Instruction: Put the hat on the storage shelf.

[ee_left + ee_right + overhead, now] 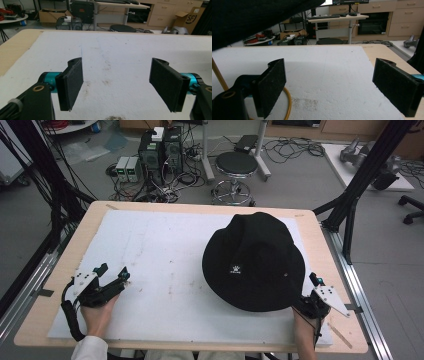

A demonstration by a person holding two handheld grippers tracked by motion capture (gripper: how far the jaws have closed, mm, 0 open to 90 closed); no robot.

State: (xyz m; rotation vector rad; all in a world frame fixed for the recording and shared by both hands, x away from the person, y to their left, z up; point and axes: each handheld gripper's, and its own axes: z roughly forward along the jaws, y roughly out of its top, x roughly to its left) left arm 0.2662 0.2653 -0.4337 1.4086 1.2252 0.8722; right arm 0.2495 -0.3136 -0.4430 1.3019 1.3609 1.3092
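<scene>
Grey workshop floor, strewn with cables and computer cases, surrounds a pale wooden table covered by a white foam sheet whose grainy surface carries brownish smudges. On the sheet's right half lies a black bucket hat, soft fabric with a rounded crown and a wide floppy brim; a small white logo patch sits on the front of the crown (its lettering is too small to read). The hat's near right brim edge lies just beside the right gripper, and in the right gripper view the dark brim hangs across the upper left, above the jaws. Those jaws stand wide apart with bare foam between them, grasping nothing. The left gripper rests at the sheet's near left edge, well apart from the hat, its flat, rough black pads likewise spread and empty. A cardboard box in the far room bears the letters "SF".
</scene>
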